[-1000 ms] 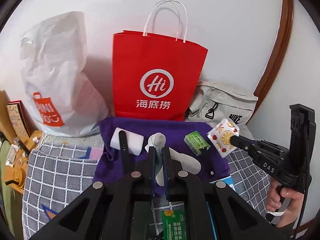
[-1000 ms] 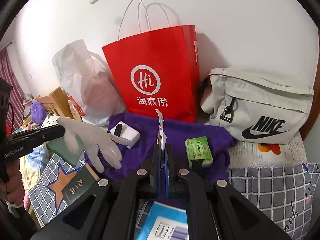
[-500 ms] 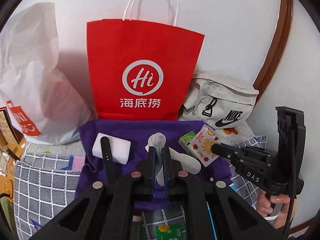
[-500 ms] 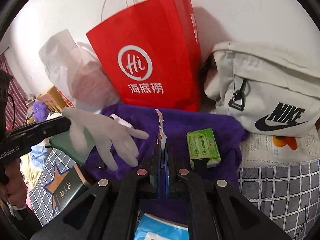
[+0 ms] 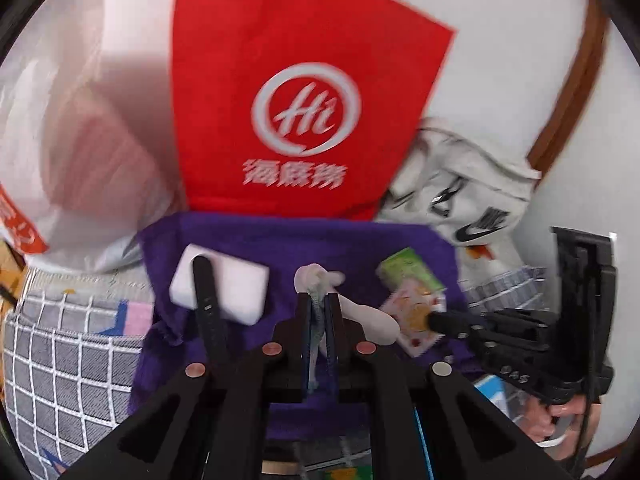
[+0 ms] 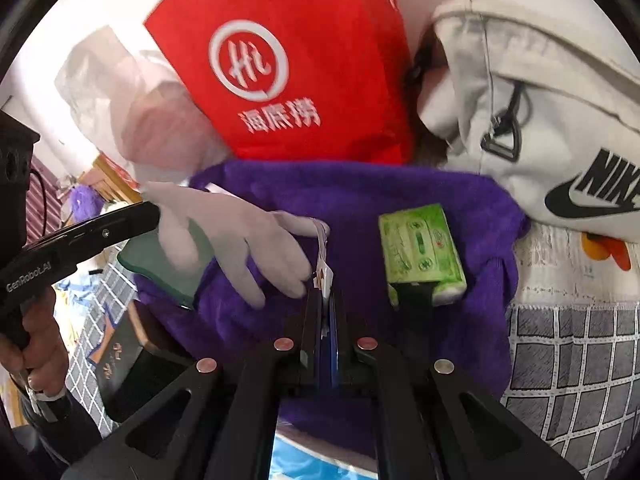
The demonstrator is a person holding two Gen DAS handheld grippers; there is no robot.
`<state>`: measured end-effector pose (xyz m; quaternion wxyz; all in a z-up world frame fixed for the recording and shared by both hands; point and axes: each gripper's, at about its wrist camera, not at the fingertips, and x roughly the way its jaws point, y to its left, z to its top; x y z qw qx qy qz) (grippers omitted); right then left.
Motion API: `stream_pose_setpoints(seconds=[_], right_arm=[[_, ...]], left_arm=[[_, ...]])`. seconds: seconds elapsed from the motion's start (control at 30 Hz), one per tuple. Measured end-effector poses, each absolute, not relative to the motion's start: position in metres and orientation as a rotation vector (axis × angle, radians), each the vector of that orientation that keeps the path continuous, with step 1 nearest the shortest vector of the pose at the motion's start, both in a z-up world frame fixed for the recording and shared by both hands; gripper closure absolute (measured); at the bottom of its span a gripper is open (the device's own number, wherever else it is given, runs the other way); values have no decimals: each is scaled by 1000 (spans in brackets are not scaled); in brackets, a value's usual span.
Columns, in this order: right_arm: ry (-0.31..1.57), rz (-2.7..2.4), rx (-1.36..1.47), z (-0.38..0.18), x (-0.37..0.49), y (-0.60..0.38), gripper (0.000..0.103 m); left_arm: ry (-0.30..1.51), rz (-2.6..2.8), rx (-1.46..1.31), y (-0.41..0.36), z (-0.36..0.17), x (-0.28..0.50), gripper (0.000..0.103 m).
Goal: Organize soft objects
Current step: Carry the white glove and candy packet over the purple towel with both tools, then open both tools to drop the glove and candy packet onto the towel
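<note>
Glove [image 5: 320,280] clamped in left claw [image 5: 319,320], fruit-print packet [image 5: 416,316] in right claw [image 6: 325,304]; both lowered since last second onto purple cloth [image 6: 400,196] beside tissue pack [image 6: 420,248]. Release likely next.

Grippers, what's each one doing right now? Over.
Left gripper shut on white glove. Right gripper shut on fruit-print packet, over purple towel. Green tissue pack close beside.

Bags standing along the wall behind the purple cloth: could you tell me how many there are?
3: white plastic bag left, red paper bag centre, grey Nike bag right. Others may be hidden.
</note>
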<state>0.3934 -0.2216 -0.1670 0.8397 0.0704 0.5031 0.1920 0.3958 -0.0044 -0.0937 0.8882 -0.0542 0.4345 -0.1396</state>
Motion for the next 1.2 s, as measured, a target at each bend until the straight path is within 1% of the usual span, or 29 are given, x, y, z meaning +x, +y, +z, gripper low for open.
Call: stream_pose_setpoints(seconds=[0.37, 0.53, 0.63, 0.73, 0.77, 0.8, 0.83, 0.9, 0.93, 0.97, 1.0, 1.03, 1.07, 1.13, 1.2], right_arm=[[1078, 304, 73, -176, 397, -228, 99], [1071, 282, 55, -178, 398, -229, 95], [1071, 272, 39, -178, 398, -226, 95], [1059, 269, 34, -177, 397, -223, 95], [1056, 262, 28, -176, 397, -221, 95], [1052, 258, 25, -175, 397, -220, 91], [1047, 253, 27, -175, 396, -220, 85], [1043, 246, 36, -174, 397, -221, 79], [1043, 244, 39, -173, 397, -221, 78], [1042, 242, 41, -172, 397, -221, 78], [1037, 241, 43, -171, 396, -221, 77], [1029, 240, 44, -168, 396, -220, 73], [1021, 238, 43, -165, 394, -220, 69], [990, 229, 38, -157, 391, -219, 54], [966, 227, 31, -149, 387, -216, 50]], left_arm=[[972, -238, -62, 8, -117, 405, 96], [988, -208, -60, 13, -123, 408, 96], [993, -210, -53, 11, -125, 408, 95], [1005, -208, -46, 9, -128, 409, 91], [1007, -203, -44, 7, -128, 409, 86], [1009, -197, -47, 7, -128, 409, 80], [1010, -193, -49, 7, -128, 409, 78], [1011, -191, -45, 6, -128, 408, 76], [1014, -185, -42, 6, -127, 408, 76], [1016, -180, -40, 6, -127, 408, 73], [1016, -173, -38, 6, -126, 407, 66], [1011, -165, -37, 7, -124, 406, 63], [1003, -157, -35, 7, -121, 405, 56], [987, -138, -25, 7, -114, 402, 55], [969, -122, -26, 9, -105, 397, 55]])
